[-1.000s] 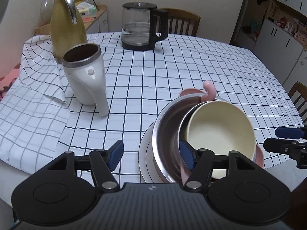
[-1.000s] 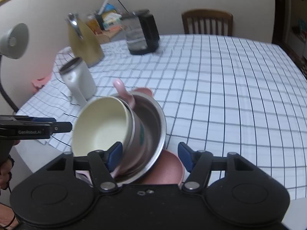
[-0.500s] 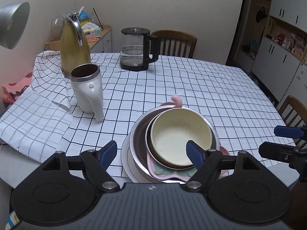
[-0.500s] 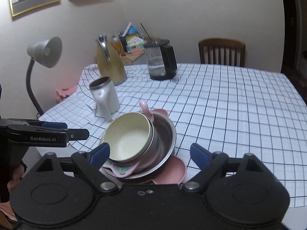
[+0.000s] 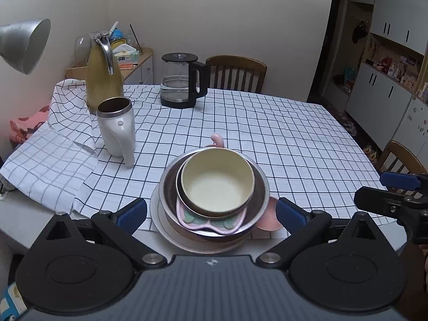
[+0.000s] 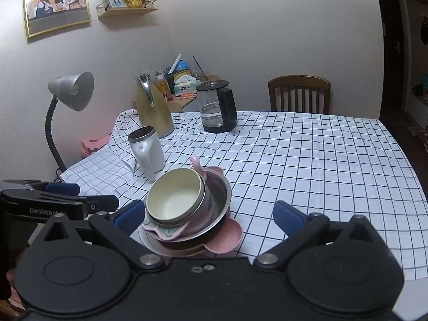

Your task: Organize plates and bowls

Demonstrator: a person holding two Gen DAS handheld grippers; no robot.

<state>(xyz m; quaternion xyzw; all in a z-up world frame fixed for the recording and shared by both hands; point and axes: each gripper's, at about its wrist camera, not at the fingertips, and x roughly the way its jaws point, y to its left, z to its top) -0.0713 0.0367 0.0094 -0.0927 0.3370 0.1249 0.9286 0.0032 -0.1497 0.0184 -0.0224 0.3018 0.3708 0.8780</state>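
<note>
The cream round bowl (image 5: 217,182) sits nested in the large steel bowl (image 5: 259,187), on a white plate (image 5: 157,219) at the tabletop's (image 5: 294,144) near edge — a pink scalloped dish (image 5: 211,223) wedged between, tilting the stack. Both tongs, left (image 5: 211,211) and right (image 6: 208,214), gape wide, holding nothing. Lift the cream bowl from 12 o'clock; steady the steel rim at 3 o'clock.
</note>
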